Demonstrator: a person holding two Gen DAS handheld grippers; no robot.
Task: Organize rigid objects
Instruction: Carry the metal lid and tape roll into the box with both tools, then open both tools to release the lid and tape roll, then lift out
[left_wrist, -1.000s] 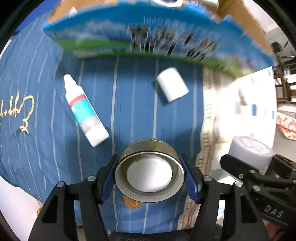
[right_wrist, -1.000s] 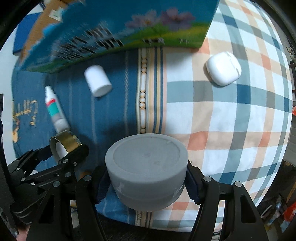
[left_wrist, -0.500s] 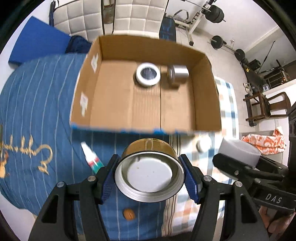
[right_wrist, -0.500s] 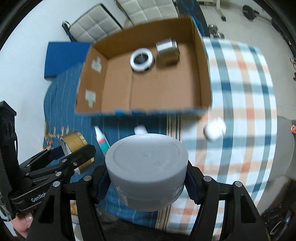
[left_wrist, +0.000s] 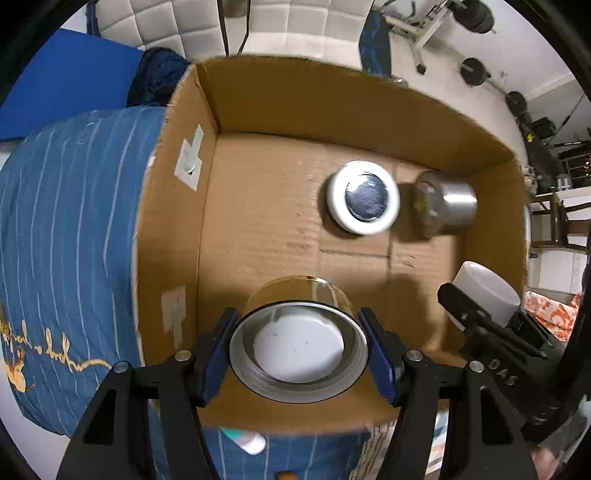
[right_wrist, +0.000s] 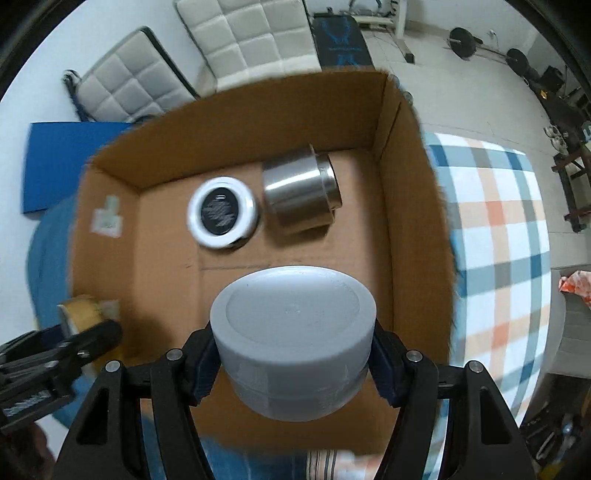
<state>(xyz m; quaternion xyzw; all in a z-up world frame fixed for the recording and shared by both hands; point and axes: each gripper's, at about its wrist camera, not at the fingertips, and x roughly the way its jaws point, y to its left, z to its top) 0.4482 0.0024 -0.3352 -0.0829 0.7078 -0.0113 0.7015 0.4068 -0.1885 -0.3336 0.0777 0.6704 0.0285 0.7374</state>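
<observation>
My left gripper (left_wrist: 299, 354) is shut on a gold-sided round tin (left_wrist: 298, 345) and holds it above the near part of an open cardboard box (left_wrist: 258, 221). My right gripper (right_wrist: 293, 365) is shut on a grey round jar (right_wrist: 293, 336) and holds it above the same box (right_wrist: 410, 229). Inside the box lie a white-rimmed round container with a dark top (left_wrist: 364, 197) (right_wrist: 221, 212) and a steel can on its side (left_wrist: 445, 206) (right_wrist: 301, 194). The right gripper with the jar (left_wrist: 487, 291) shows at the right of the left wrist view; the left gripper with the tin (right_wrist: 79, 314) shows at the left of the right wrist view.
The box rests on a bed with a blue striped cloth (left_wrist: 74, 229) and a plaid cloth (right_wrist: 498, 236). A white bottle end (left_wrist: 251, 443) peeks out below the box's near wall. White cushions (right_wrist: 236, 40) and gym weights (right_wrist: 461, 40) lie beyond.
Both grippers have risen and moved forward from the cloth to over the open box, still holding the tin and the jar. The loose bottles on the cloth have dropped out of view.
</observation>
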